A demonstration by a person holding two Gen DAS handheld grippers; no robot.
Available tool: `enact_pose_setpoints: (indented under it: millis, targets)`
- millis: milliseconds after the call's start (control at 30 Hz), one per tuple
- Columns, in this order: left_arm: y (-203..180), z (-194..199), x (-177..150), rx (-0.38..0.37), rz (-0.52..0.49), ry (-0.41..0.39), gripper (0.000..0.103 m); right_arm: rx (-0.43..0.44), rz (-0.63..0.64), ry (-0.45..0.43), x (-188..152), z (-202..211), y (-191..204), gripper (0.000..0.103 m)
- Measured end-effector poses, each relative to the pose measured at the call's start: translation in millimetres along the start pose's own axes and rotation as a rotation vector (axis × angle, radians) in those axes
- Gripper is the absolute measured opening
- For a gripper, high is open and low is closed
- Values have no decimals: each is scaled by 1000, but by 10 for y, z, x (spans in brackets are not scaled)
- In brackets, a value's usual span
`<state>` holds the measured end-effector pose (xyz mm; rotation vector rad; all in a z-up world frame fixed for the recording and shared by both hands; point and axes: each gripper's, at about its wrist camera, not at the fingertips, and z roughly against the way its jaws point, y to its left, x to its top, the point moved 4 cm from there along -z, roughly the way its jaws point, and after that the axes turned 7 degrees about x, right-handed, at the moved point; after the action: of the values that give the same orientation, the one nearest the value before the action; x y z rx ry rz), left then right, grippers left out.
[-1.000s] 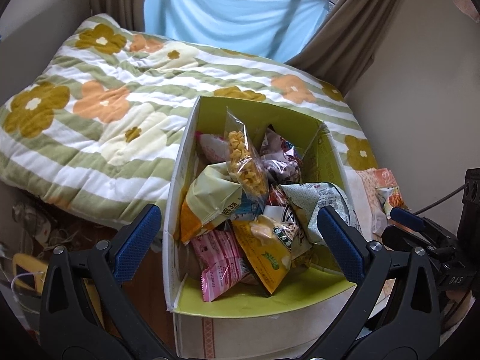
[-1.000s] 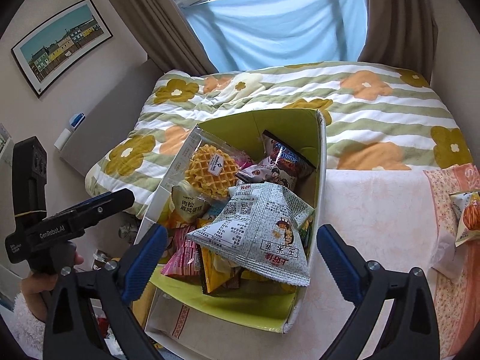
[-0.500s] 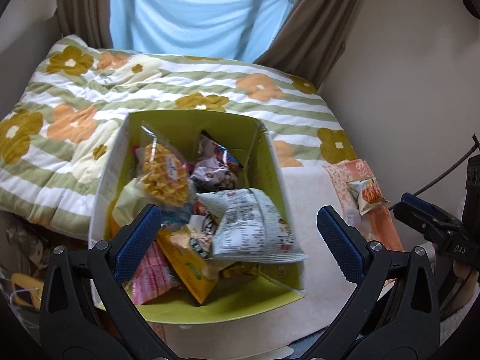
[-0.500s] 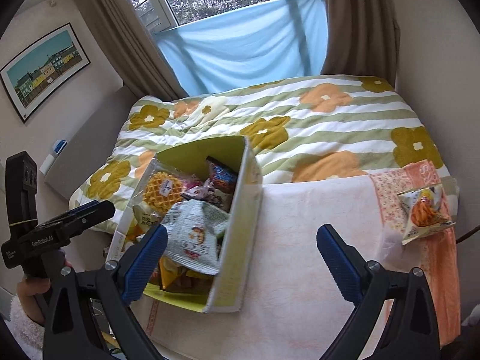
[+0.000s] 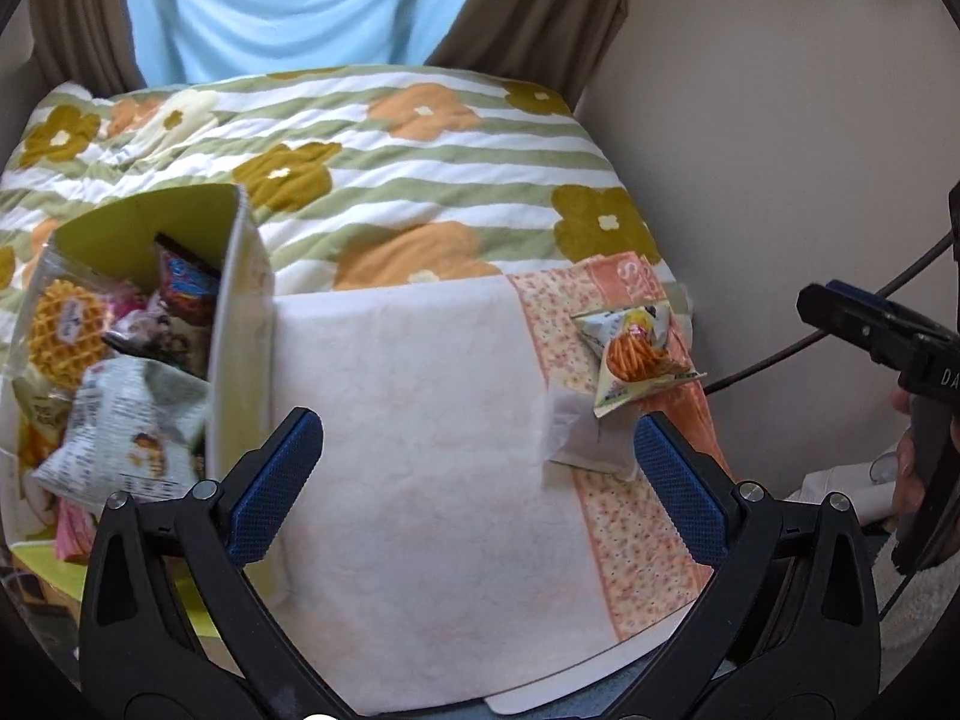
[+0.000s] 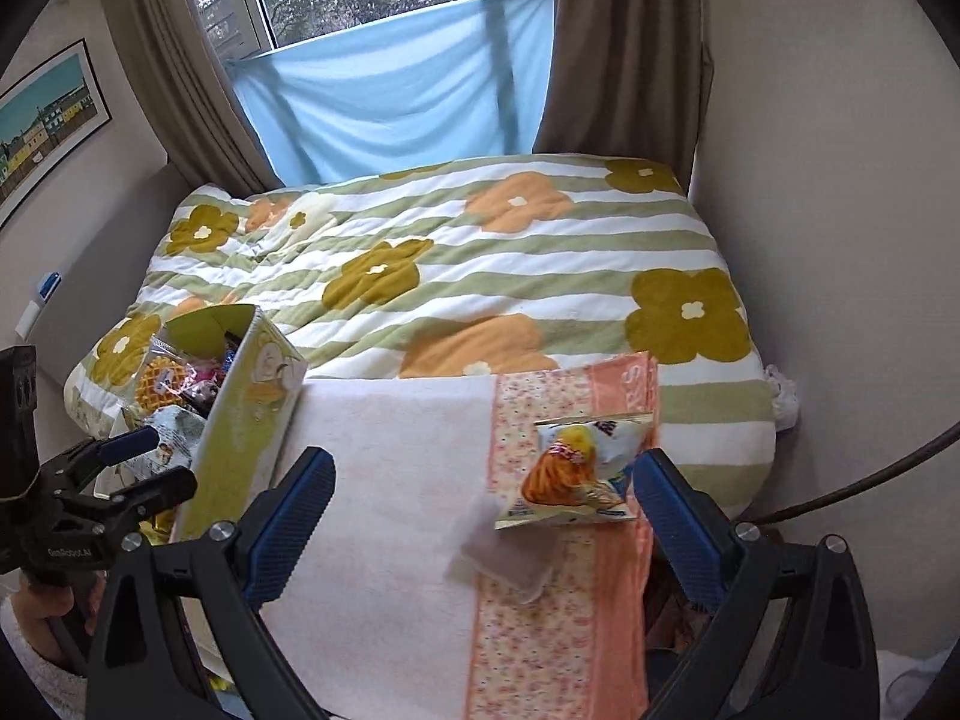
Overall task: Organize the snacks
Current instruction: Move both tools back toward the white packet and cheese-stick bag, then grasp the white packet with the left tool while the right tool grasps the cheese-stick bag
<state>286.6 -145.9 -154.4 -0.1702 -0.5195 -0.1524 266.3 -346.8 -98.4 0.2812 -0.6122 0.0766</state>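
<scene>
Lone chip bag [image 6: 576,474] sitting on the towel [image 6: 390,480], well right of the snack box [image 6: 240,420], probably next to get sorted. Right gripper [image 6: 480,510] spread wide just left of the bag, left gripper [image 5: 474,480] wide too, nothing held.

1 box [image 5: 240,324], 1 loose snack bag [image 5: 636,354], 2 towels [image 5: 420,432].

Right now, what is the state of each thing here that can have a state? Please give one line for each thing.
left gripper: open, holds nothing.
right gripper: open, holds nothing.
snack box: open on top, full of packets.
loose snack packet: outside the box, lying on the towel, looks sealed.
towel: spread flat on the bed.
brown curtains: drawn apart.
blue cloth: hanging over the lower window.
</scene>
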Motion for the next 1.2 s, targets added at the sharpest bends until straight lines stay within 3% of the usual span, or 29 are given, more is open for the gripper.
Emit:
enact_pose_setpoints:
  millis: [300,533,900,1200]
  targets:
    - [-1016,-893,-345,29,-92,163,103,62,-66,103,-13,-439,-628,99]
    - [-1434,-1511,-568,35,-126,220,103,85,-105,158,-60,-782,-875,99]
    - [-1413,-2017,-616,142,-131,206,103,92,-151,229,-184,-1144,-1129,99]
    - [-1330,-2202,-632,118,-142,240,103,125,-137,272,-203,-1512,-1015,99]
